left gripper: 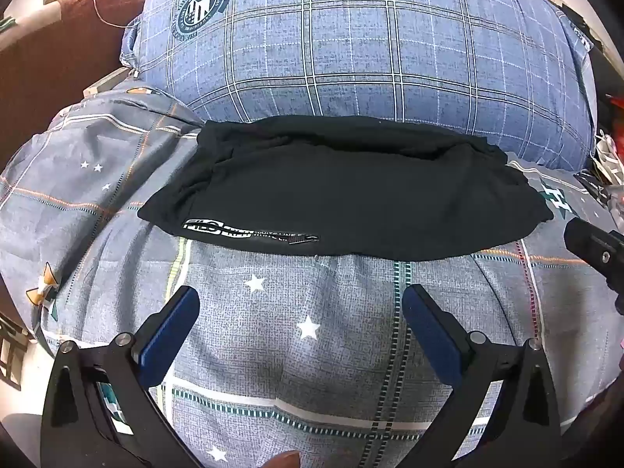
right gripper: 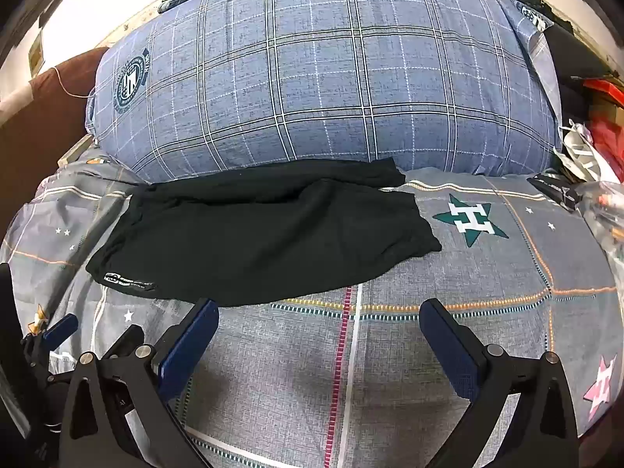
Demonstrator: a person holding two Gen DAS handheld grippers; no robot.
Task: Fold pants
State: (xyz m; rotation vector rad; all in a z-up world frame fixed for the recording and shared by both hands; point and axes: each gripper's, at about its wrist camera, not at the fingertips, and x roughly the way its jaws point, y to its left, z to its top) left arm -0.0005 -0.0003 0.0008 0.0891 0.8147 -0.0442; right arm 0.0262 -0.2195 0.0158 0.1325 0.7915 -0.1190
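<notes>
Black pants (left gripper: 343, 191), folded into a flat bundle, lie on the star-print bedsheet (left gripper: 296, 351) at twelve o'clock from the left gripper (left gripper: 300, 312) and right gripper (right gripper: 318, 323), both spread wide and empty; a careless one-layer pinch could likely undo the fold.

Both wrist views look forward, low over bed, sharing pants (left gripper: 343, 191).
</notes>
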